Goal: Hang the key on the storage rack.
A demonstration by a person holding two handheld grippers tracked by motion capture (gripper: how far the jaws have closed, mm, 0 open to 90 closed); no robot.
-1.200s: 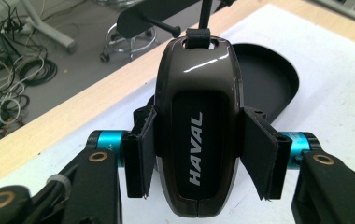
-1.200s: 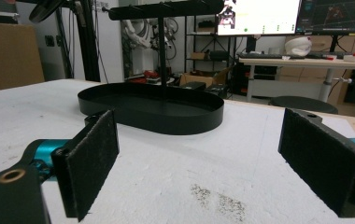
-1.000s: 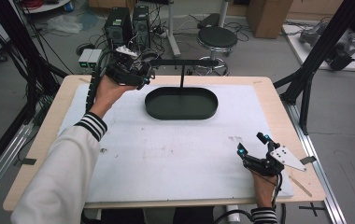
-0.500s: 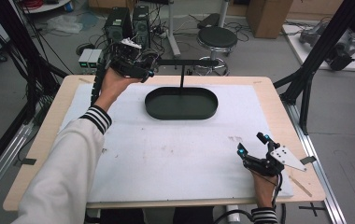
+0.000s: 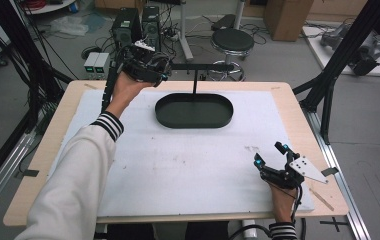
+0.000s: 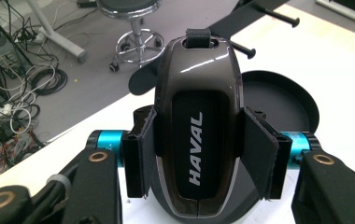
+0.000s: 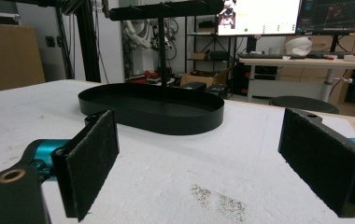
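Here the left gripper (image 5: 164, 70) clamps a HAVAL key fob (image 6: 197, 126) near the table's (image 5: 283, 95) far-left corner, beside the black stand (image 5: 194, 107). The right gripper (image 5: 272, 155) rests wide open by the near-right corner.

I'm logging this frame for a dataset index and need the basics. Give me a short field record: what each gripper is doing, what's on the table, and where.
left gripper: raised over the table's far left, shut on the key fob
key fob: dark, glossy, marked HAVAL, clamped by its sides between the pads
right gripper: low at the near right, jaws wide open, holding nothing
stand: black oval tray with upright post and crossbar, far centre
table cover: white sheet, some smudges
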